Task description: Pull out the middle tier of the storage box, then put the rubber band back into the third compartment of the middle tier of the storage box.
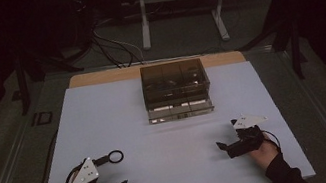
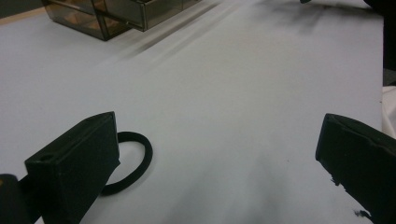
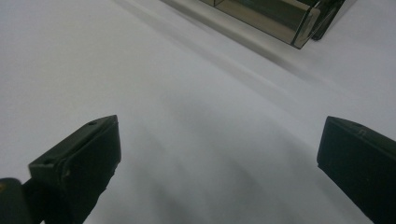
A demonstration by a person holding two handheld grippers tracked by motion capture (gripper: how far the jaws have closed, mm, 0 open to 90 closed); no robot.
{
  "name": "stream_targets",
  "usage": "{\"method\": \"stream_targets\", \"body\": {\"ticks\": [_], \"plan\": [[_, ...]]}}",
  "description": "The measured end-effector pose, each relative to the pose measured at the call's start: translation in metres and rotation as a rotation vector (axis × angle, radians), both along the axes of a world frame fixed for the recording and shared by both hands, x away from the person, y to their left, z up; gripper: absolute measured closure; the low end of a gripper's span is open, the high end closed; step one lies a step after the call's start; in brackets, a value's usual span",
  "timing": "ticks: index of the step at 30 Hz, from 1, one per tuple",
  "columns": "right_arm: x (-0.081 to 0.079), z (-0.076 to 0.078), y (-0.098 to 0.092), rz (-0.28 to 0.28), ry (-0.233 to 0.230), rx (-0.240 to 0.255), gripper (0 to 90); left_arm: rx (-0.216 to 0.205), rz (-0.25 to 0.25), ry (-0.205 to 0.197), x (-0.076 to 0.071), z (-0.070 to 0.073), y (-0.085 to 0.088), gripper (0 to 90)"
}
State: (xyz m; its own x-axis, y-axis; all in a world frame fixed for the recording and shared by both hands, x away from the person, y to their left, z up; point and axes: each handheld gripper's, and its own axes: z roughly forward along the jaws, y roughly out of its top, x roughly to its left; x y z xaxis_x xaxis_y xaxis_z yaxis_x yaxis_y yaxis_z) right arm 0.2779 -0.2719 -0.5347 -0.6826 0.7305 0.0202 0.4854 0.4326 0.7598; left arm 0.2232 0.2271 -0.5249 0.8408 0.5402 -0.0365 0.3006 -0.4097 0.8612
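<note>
In the high view, my left tool [image 1: 116,170] sits at the lower left of the frame with its jaws spread, and the black ring [image 1: 115,156] lies flat on the worktop [image 1: 158,133] just beside its upper jaw. My right tool [image 1: 227,136] rests at the lower right, also released and holding nothing. The smoky drawer box [image 1: 177,89] stands at the upper centre, well apart from both.

In the left gripper view, the ring [image 2: 133,161] peeks out beside the left jaw, outside the gap.

In the right gripper view, bare worktop lies between the wide jaws, the box [image 3: 275,16] at the top.

I judge the work barely begun: the ring is not yet grasped.
</note>
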Motion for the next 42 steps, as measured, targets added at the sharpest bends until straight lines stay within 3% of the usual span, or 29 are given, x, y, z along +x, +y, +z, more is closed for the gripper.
{"method": "stream_targets", "body": {"ticks": [13, 25, 30, 31, 36, 37, 42], "plan": [[0.0, 0.0, 0.0, 0.003, 0.004, -0.001, 0.0, -0.008, -0.008, -0.01, 0.0, 0.003, -0.001, 1.0], [0.0, -0.001, 0.0, 0.002, 0.011, 0.003, 0.0, -0.056, -0.008, -0.047, 0.004, 0.026, -0.001, 1.0], [0.0, -0.001, 0.0, 0.001, 0.012, 0.005, 0.0, -0.07, 0.018, -0.064, 0.008, 0.033, 0.0, 1.1], [0.0, 0.0, 0.0, 0.0, 0.011, 0.008, 0.0, -0.079, 0.051, -0.072, 0.011, 0.037, 0.002, 1.0], [0.0, -0.001, 0.0, 0.002, 0.011, 0.008, 0.0, -0.09, 0.085, -0.074, 0.015, 0.04, 0.005, 1.0], [0.0, -0.001, 0.0, 0.002, 0.013, 0.007, 0.0, -0.079, 0.116, -0.087, 0.017, 0.042, 0.005, 1.1], [0.0, 0.0, 0.0, 0.0, 0.013, 0.01, 0.0, -0.068, 0.163, -0.091, 0.023, 0.043, 0.007, 1.1]]}}
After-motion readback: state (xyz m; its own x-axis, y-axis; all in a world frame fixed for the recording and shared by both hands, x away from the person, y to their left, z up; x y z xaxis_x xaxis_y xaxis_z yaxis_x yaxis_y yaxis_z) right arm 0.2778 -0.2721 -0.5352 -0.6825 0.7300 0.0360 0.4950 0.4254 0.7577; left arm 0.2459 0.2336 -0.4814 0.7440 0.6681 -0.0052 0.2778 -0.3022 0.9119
